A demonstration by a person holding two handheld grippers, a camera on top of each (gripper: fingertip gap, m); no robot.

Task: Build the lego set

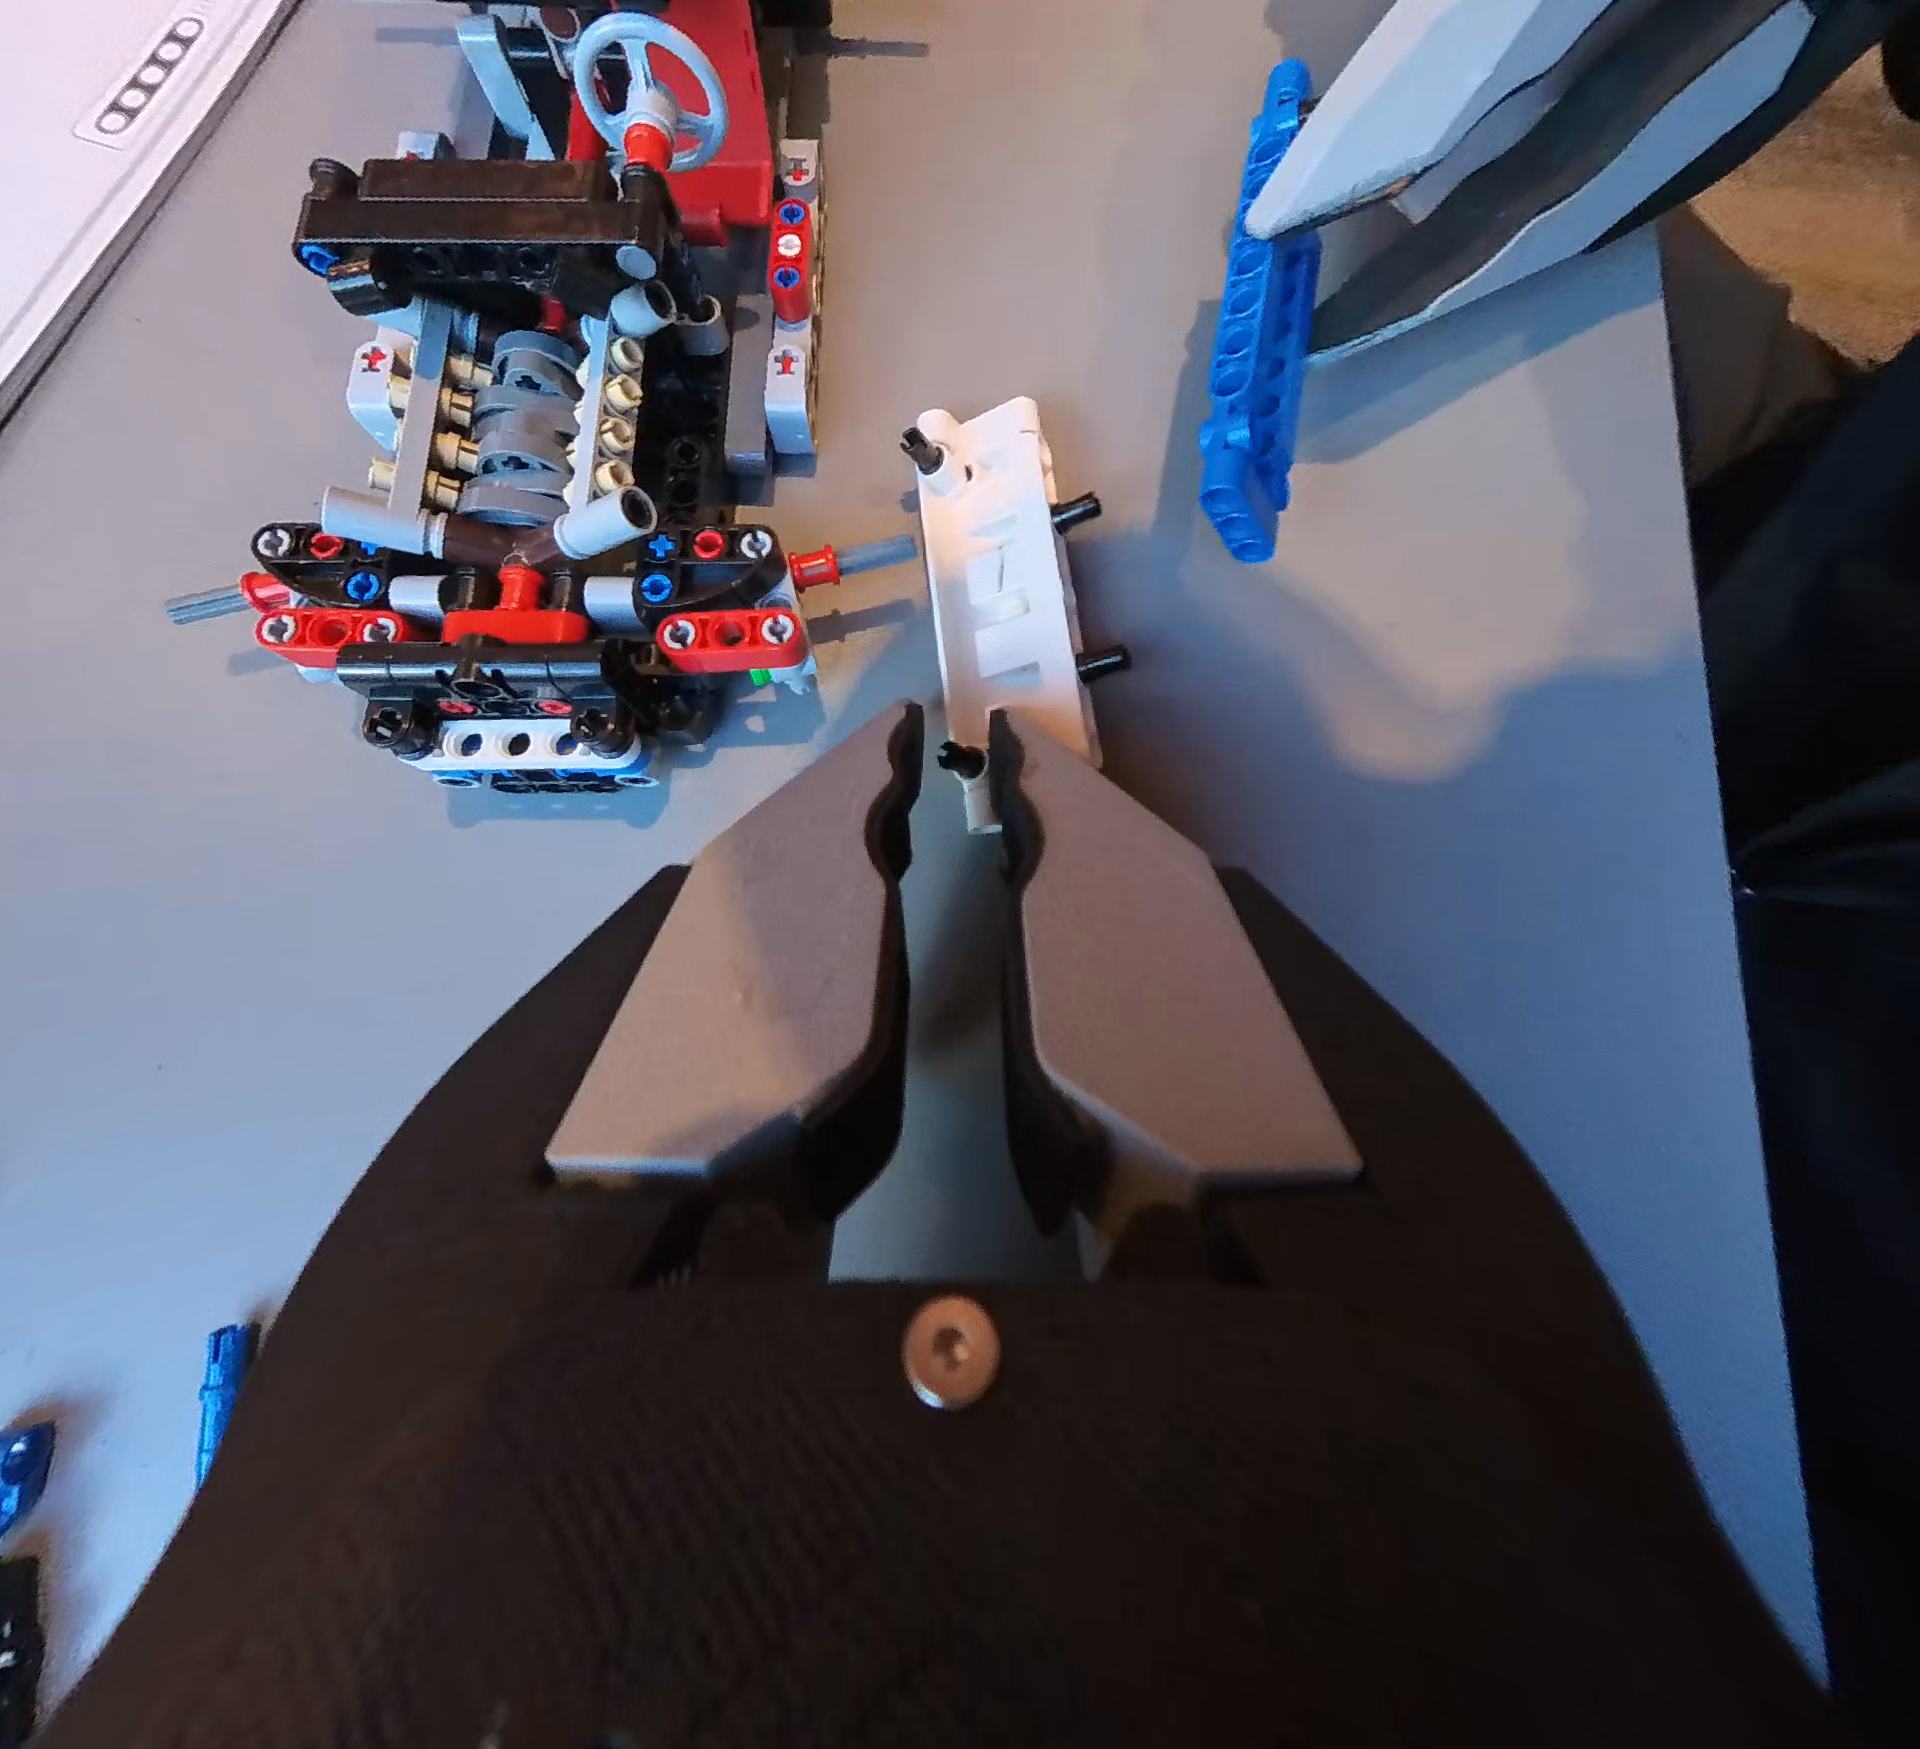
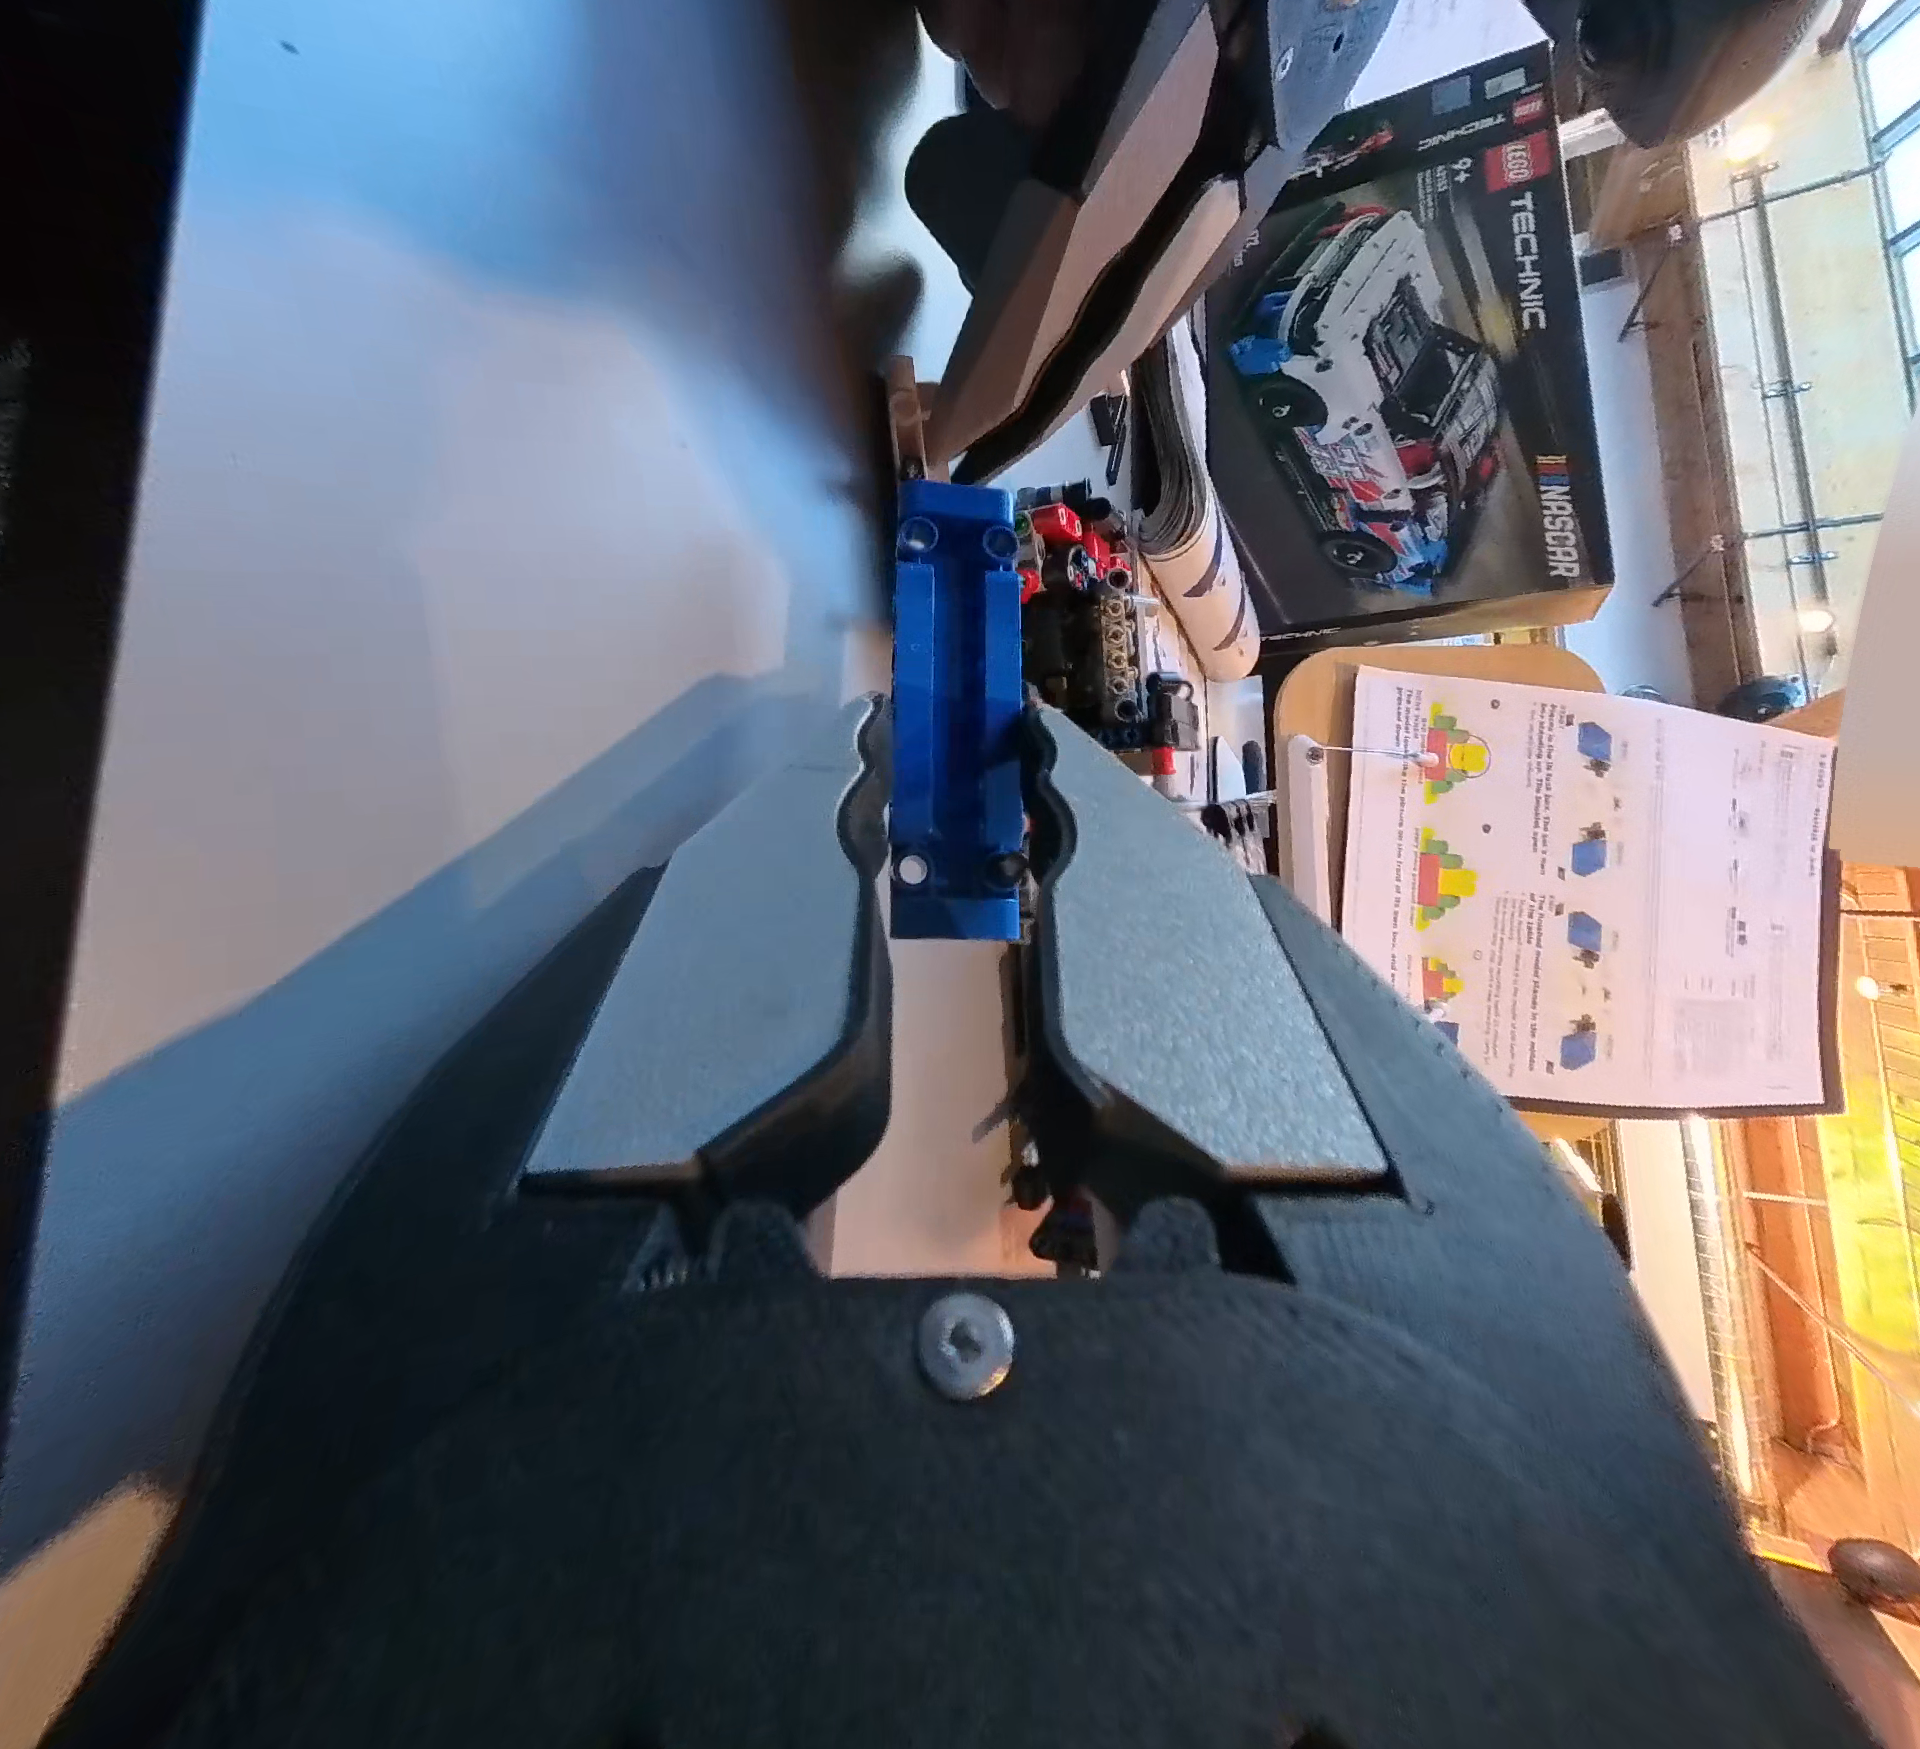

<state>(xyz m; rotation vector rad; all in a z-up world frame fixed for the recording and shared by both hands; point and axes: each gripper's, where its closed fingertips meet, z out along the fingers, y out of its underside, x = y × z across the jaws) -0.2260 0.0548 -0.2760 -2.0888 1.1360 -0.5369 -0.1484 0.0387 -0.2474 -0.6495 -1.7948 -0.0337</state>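
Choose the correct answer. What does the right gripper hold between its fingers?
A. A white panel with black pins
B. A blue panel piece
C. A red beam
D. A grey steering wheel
B: in the right wrist view the right gripper is closed on the blue panel piece, with both fingers pressed against its sides. The white panel lies on the table, at the tips of the left gripper.

left gripper pinches white panel; right gripper clamps blue beam.
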